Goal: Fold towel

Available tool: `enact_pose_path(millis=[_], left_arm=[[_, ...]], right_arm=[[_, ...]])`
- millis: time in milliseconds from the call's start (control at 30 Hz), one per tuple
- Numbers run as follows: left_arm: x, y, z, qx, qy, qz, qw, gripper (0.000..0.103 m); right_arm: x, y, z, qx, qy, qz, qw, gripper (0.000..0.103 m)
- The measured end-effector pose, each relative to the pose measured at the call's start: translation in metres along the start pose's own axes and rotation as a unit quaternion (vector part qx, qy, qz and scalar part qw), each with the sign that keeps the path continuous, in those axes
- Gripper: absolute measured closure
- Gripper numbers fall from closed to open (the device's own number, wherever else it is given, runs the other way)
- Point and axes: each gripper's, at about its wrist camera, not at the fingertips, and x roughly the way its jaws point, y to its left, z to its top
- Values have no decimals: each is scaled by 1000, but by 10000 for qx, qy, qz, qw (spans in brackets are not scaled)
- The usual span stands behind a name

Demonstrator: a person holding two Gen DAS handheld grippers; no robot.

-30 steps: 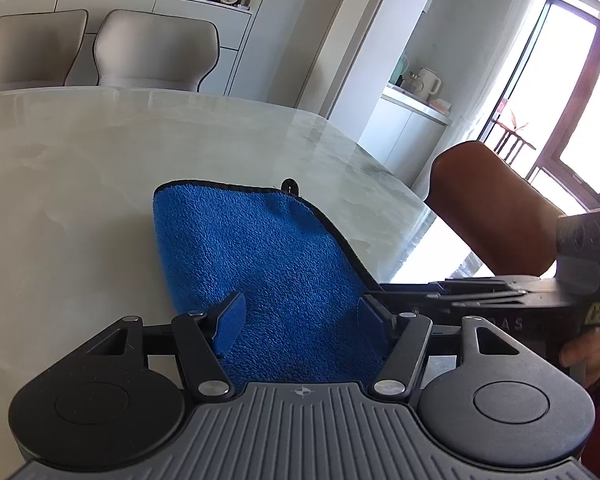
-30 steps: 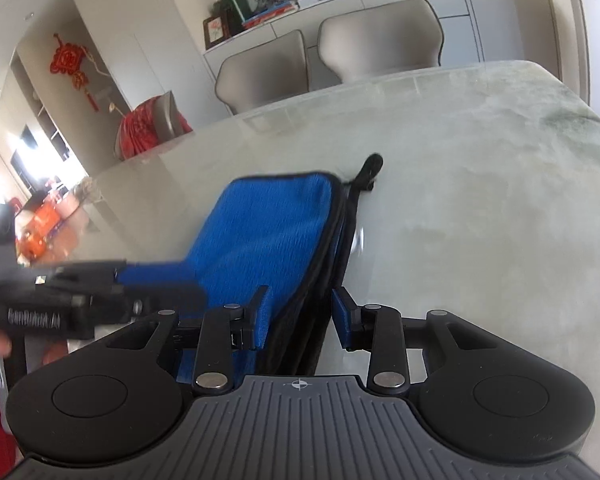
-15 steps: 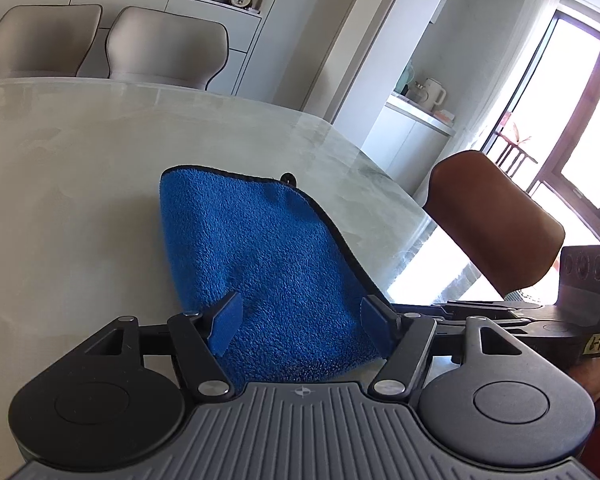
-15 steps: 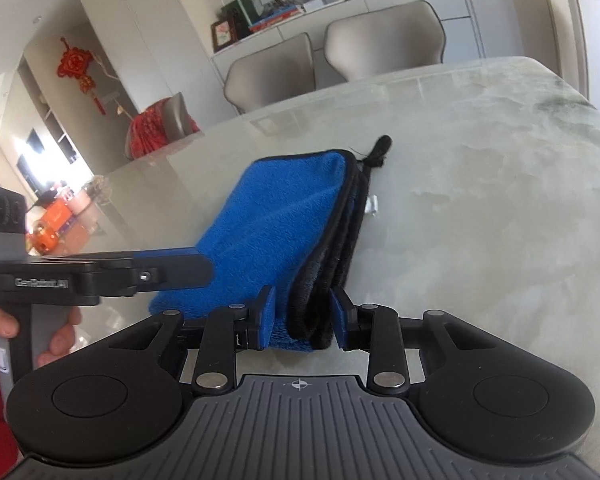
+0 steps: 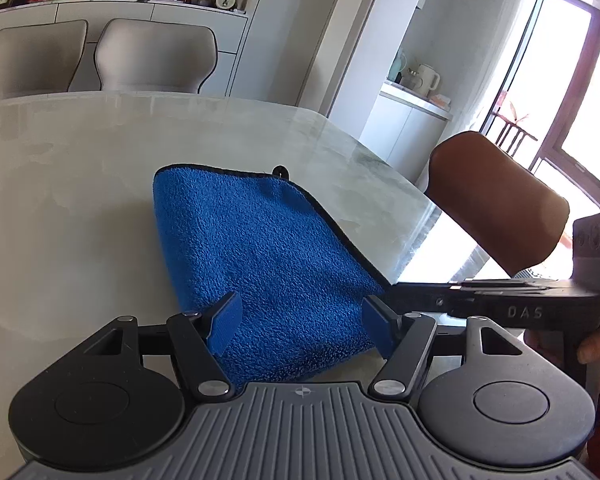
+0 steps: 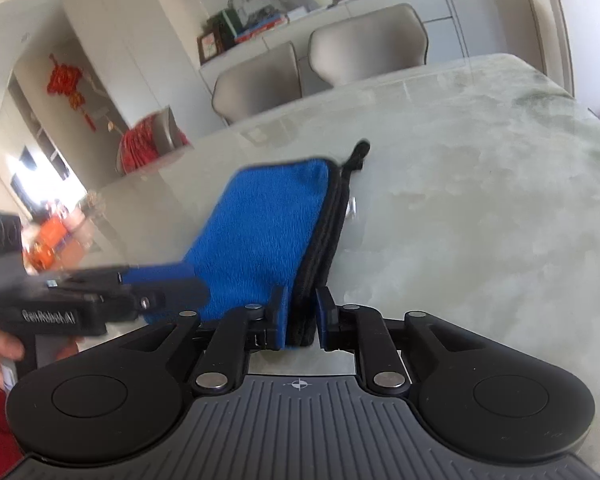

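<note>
our right gripper sits at the near right corner of the folded blue terry towel with black piping, its blue pads astride the stacked black edges; the jaws are easing apart, the right pad clear of the cloth, so we judge the pinch is letting go. our left gripper hovers wide open and empty, low over the towel's near end. the towel lies flat on the pale marble-look table, straight ahead of both grippers. its long axis runs away from us, the small black hanging loop at the far corner, the bound edges along the right. the right gripper is the nearer, so any next fold would carry the near end away toward that loop.
</note>
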Motion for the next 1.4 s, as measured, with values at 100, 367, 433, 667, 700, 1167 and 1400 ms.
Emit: enact_pose_path(millis=[100, 367, 433, 667, 700, 1167, 1400], left_arm=[[-4, -2, 1, -53, -11, -73, 10000, 33], [0, -3, -9, 51, 49, -11, 10000, 33], [-3, -6, -9, 94, -37, 50, 9999, 32], [-37, -22, -17, 204, -645, 711, 9952, 23], [-43, -26, -20, 226, -749, 797, 9937, 22], [-112, -63, -88, 264, -1388, 1983, 9699, 9], [-128, -76, -115, 93, -1371, 2056, 9689, 6]], right_arm=[[-8, 10, 1, -162, -120, 269, 9994, 86], [12, 14, -11, -149, 366, 292, 9988, 88], [6, 16, -12, -200, 200, 283, 9992, 85], [-32, 43, -18, -591, -458, -482, 9960, 66], [-38, 51, -21, -749, -536, -757, 9929, 64], [-91, 120, -83, -1195, -1481, -1981, 9615, 2], [-94, 126, -115, -1302, -1398, -2321, 9537, 1]])
